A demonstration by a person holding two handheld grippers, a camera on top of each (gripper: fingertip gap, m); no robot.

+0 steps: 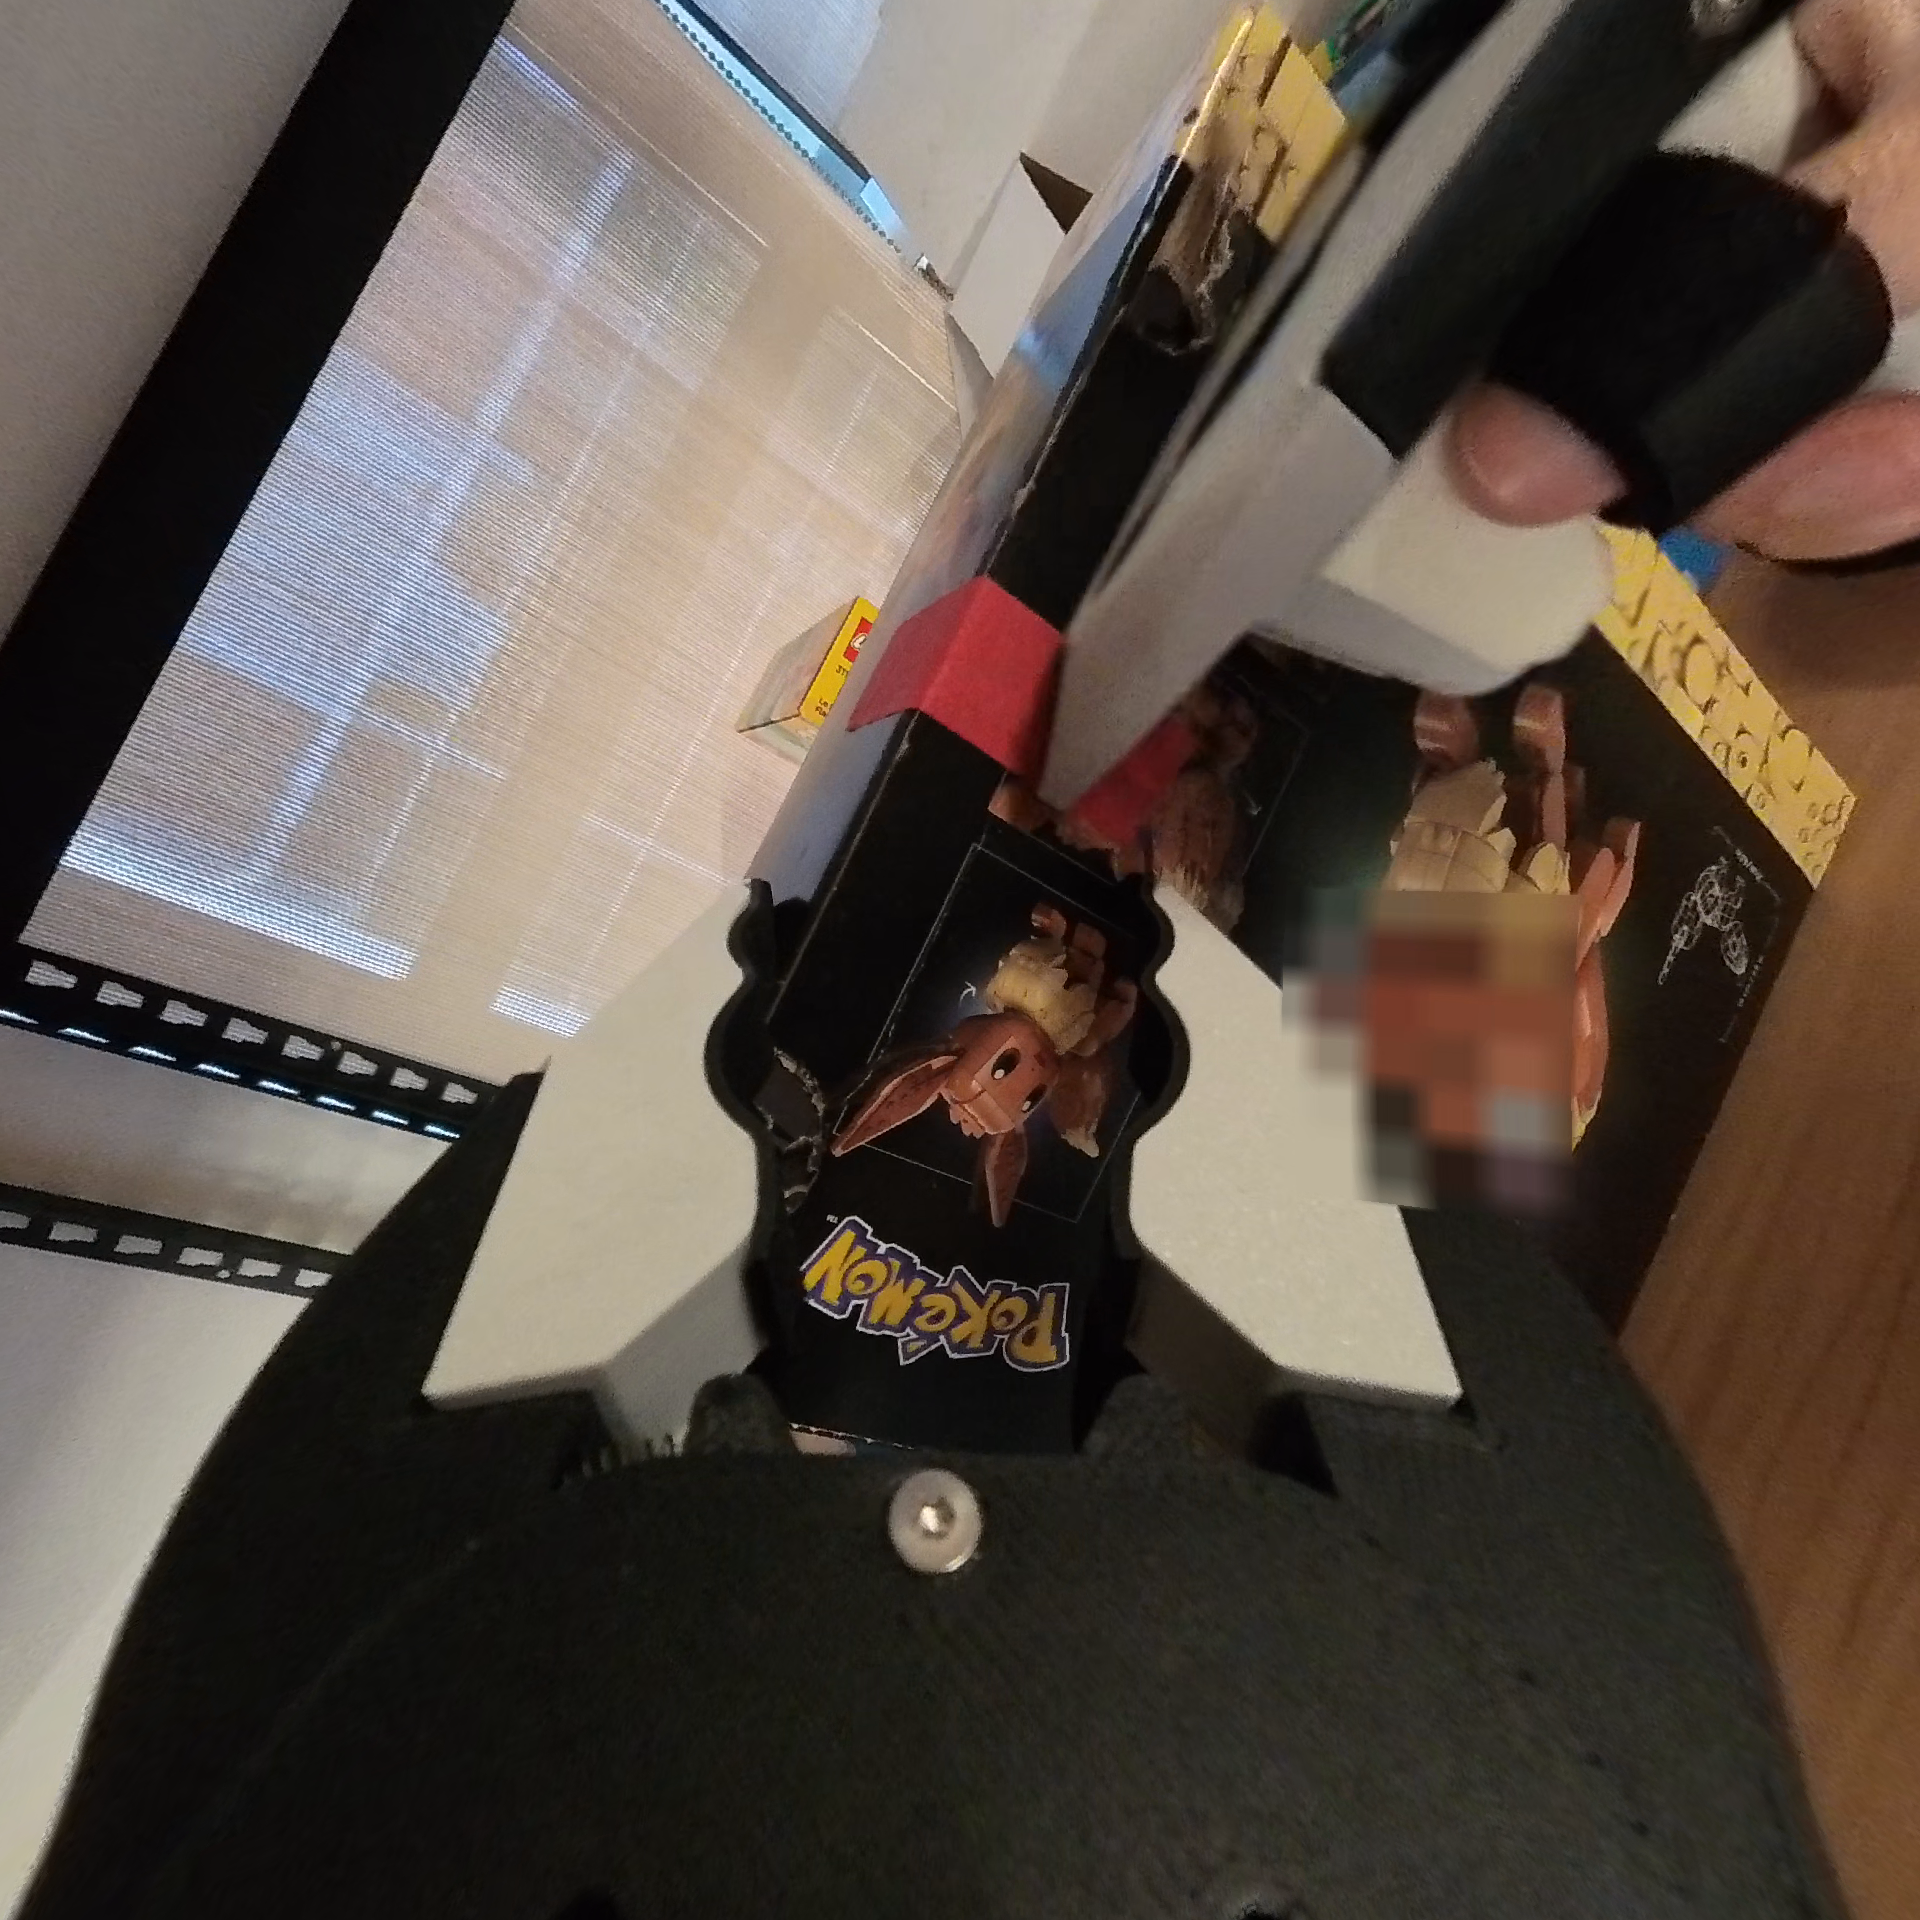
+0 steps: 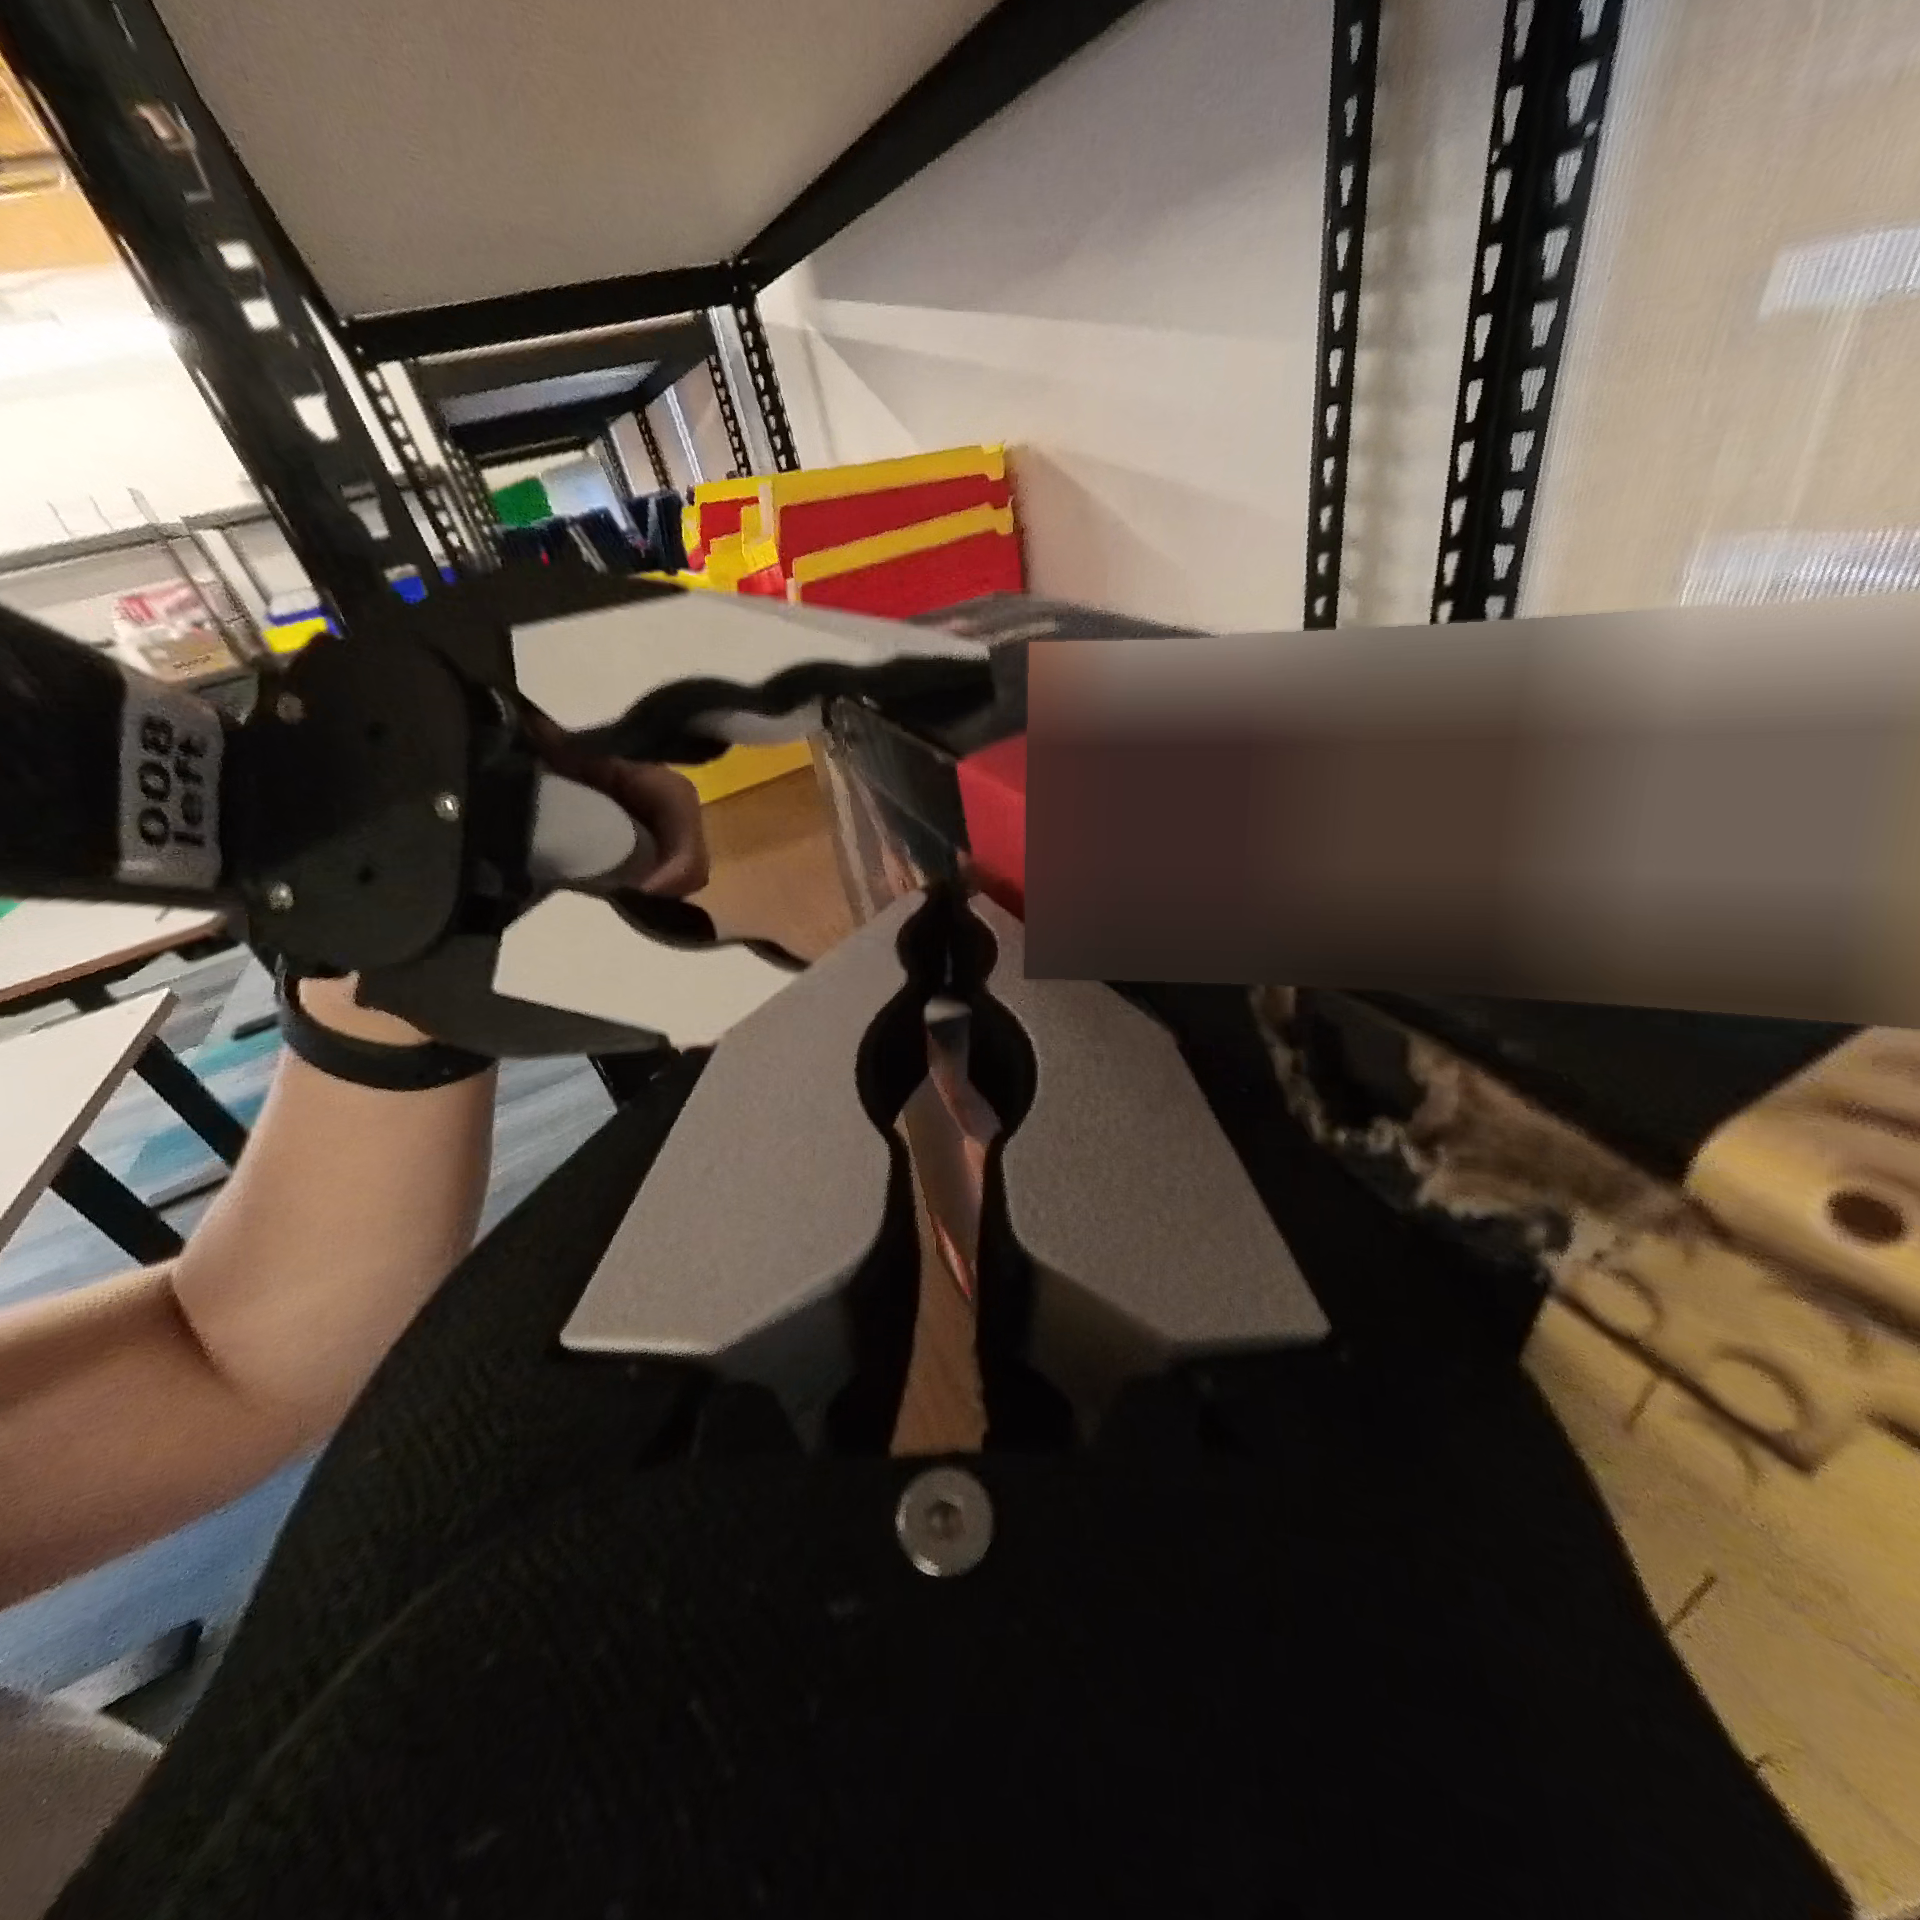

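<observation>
A black toy-set box [image 1: 1049, 488] with a brown creature pictured on it, a yellow strip and a red band [image 1: 966, 665] is held up on edge over a wooden shelf. My left gripper [image 1: 961, 935] is shut on the box's near end, one pad on each side. In the right wrist view the left gripper [image 2: 883, 821] straddles that end, held by a hand. My right gripper [image 2: 943, 935] is shut on a thin edge of the box [image 2: 1714, 1351], whose corner is torn. In the left wrist view the right gripper [image 1: 1091, 727] clamps by the red band.
The wooden shelf surface [image 1: 1849, 1039] lies under the box. Black slotted rack uprights [image 2: 1340, 312] and a white shelf board [image 2: 468, 135] frame the bay. Red and yellow boxes [image 2: 894, 540] stand at the back. A small yellow box [image 1: 831, 675] stands behind. Tables [image 2: 83, 1060] are at far left. Only a small space, under 4 cm, lies between the two pairs of fingers.
</observation>
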